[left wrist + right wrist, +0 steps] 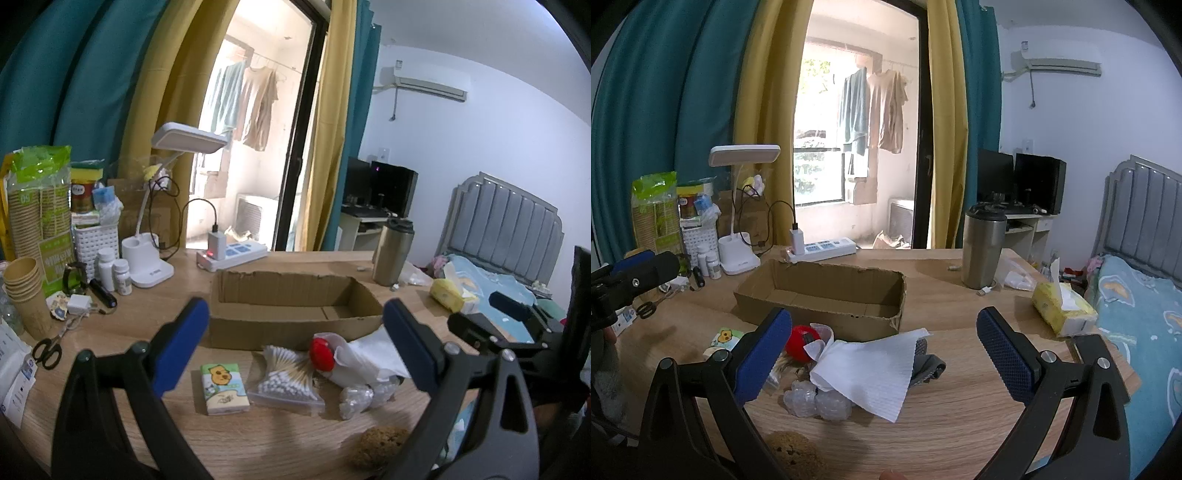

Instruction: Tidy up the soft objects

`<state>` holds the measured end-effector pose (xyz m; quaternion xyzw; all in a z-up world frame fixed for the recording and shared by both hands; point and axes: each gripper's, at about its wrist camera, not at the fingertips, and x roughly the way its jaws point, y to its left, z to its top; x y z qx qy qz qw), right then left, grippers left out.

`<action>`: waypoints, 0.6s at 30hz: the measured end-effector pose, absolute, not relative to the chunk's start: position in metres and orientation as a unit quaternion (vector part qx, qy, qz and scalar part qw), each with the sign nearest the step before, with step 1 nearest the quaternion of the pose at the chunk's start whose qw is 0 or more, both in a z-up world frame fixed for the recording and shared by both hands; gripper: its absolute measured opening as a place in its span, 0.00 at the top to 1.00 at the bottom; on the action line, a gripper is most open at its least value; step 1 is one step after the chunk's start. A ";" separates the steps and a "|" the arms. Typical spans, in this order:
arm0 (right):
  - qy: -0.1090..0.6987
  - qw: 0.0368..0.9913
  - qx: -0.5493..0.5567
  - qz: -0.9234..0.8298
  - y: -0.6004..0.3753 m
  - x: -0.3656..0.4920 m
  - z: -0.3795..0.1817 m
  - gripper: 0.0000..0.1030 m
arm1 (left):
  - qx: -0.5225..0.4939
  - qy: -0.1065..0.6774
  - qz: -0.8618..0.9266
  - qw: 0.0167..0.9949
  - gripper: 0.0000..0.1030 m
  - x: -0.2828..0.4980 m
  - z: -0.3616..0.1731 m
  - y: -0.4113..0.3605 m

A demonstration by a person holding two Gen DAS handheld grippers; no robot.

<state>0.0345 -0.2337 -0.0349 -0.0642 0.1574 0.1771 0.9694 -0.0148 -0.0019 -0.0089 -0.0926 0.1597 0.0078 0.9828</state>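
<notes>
While both grippers are hanging open and empty, the right gripper [884, 354] is facing the crumpled white paper towel [871, 373], lying nearer than the left gripper [295, 343].

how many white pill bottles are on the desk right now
2. The taller white bottle and the shorter white bottle stand side by side, just left of the lamp base, in front of the white basket. Clutter there may hide others.
</notes>
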 end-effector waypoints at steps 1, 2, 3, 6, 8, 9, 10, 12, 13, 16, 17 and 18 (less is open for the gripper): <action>0.158 0.969 -0.064 0.177 -0.233 0.034 -0.036 0.00 | -0.093 0.160 0.008 0.983 0.06 -0.015 -0.009 -0.002; 0.158 0.969 -0.065 0.178 -0.232 0.033 -0.036 0.00 | -0.093 0.160 0.008 0.983 0.06 -0.015 -0.009 -0.002; 0.159 0.969 -0.066 0.178 -0.231 0.031 -0.037 0.00 | -0.094 0.161 0.008 0.982 0.06 -0.015 -0.010 -0.002; 0.159 0.969 -0.065 0.178 -0.231 0.031 -0.037 0.00 | -0.097 0.161 0.009 0.982 0.06 -0.016 -0.010 -0.002; 0.160 0.969 -0.065 0.178 -0.230 0.032 -0.037 0.00 | -0.099 0.161 0.009 0.982 0.06 -0.017 -0.010 0.000; 0.162 0.968 -0.065 0.179 -0.229 0.032 -0.039 0.00 | -0.099 0.162 0.009 0.982 0.06 -0.016 -0.010 0.000; 0.165 0.967 -0.065 0.180 -0.228 0.031 -0.040 0.00 | -0.099 0.163 0.009 0.982 0.06 -0.016 -0.011 0.000; 0.169 0.966 -0.067 0.185 -0.225 0.031 -0.043 0.00 | -0.100 0.169 0.011 0.981 0.06 -0.016 -0.013 0.001; 0.172 0.965 -0.068 0.188 -0.224 0.030 -0.044 0.00 | -0.099 0.172 0.013 0.980 0.06 -0.015 -0.014 0.002; 0.181 0.960 -0.074 0.198 -0.219 0.033 -0.047 0.00 | -0.099 0.180 0.019 0.979 0.06 -0.016 -0.018 0.005; 0.188 0.957 -0.078 0.204 -0.216 0.032 -0.053 0.00 | -0.100 0.183 0.020 0.978 0.06 -0.017 -0.019 0.006; 0.197 0.955 -0.082 0.207 -0.213 0.033 -0.057 0.00 | -0.101 0.188 0.022 0.977 0.06 -0.016 -0.022 0.008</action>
